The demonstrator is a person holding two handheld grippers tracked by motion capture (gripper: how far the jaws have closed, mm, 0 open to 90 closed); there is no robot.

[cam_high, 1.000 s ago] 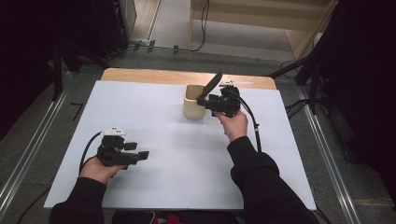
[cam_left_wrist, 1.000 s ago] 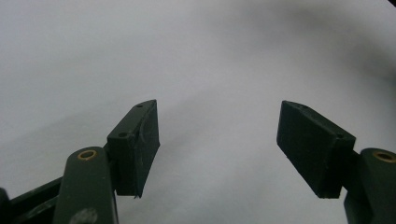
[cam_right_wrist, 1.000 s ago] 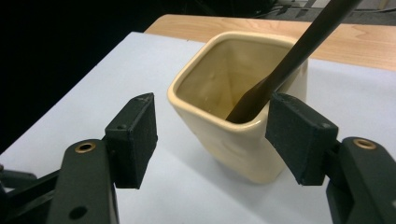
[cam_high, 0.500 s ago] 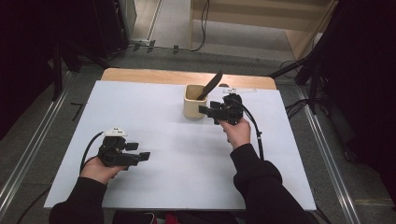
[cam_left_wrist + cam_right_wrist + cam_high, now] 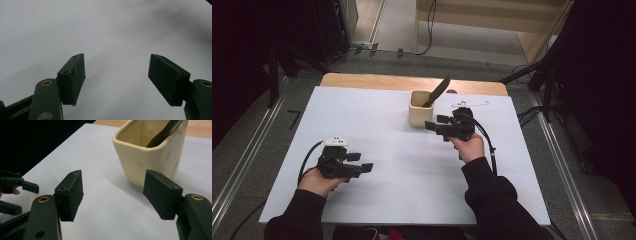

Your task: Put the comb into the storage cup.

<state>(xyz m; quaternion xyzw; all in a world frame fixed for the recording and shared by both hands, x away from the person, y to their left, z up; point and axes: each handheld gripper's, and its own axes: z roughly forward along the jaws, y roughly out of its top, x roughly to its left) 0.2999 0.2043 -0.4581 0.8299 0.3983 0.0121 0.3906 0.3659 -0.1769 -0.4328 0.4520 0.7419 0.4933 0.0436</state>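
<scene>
A cream square cup (image 5: 420,109) stands at the back middle of the white table (image 5: 402,170), with a black utensil (image 5: 437,90) leaning out of it. My right gripper (image 5: 436,123) is open just in front and to the right of the cup, jaws pointing left, with nothing between them. In the right gripper view the cup (image 5: 150,157) sits beyond the right jaw, the utensil (image 5: 162,132) inside it, and the gripper (image 5: 113,192) stands open. My left gripper (image 5: 362,161) rests open at the front left, over bare table (image 5: 105,30), its jaws (image 5: 116,77) holding nothing.
A small white stick-like object (image 5: 469,104) lies on the table behind my right hand. A wooden strip (image 5: 362,80) runs along the table's far edge. Metal rails flank the table on both sides. My left gripper (image 5: 15,187) appears at the left edge of the right gripper view.
My right gripper has drawn back from the cup toward the person, staying open. The utensil stays in the cup. The left gripper has not moved.
</scene>
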